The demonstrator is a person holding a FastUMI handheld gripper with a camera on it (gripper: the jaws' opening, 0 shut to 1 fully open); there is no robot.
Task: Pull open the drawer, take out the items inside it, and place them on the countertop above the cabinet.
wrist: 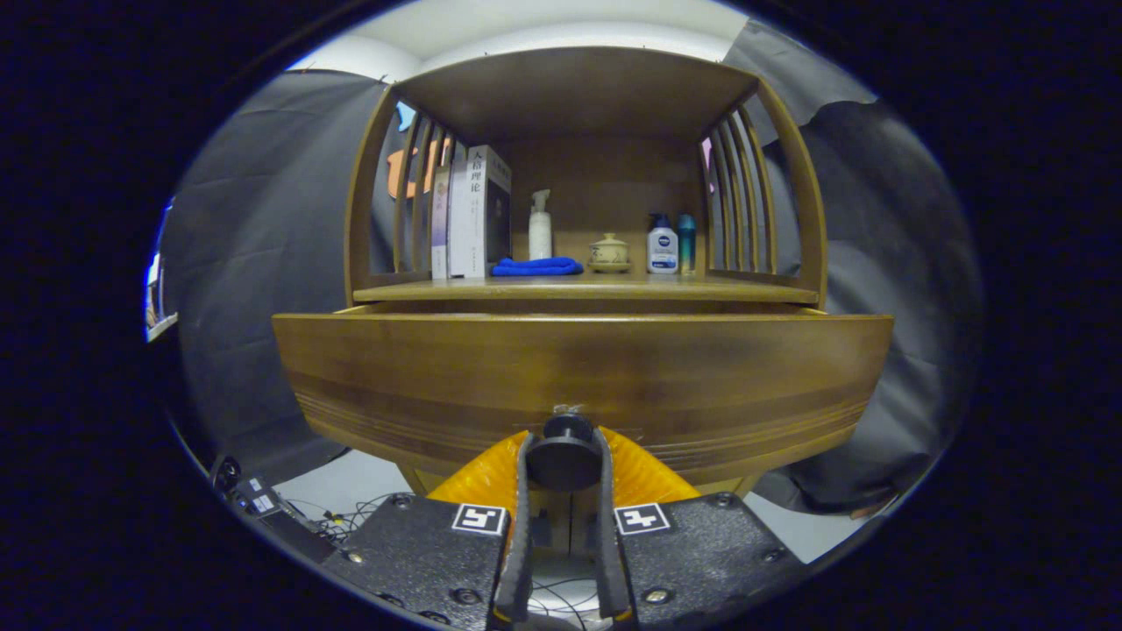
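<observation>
The tool (563, 447) pinches the black knob (561, 456) on the drawer (578, 368) front, seemingly pulled partly out. At twelve o'clock, the tabletop (578, 287) holds books (473, 215) and bottles (663, 245).

The gripper (564, 456) has two black textured blocks with screws, each bearing a white square marker. Ribbed orange fingers (491, 478) with thin dark inner pads flank the drawer's black knob (564, 457).
</observation>
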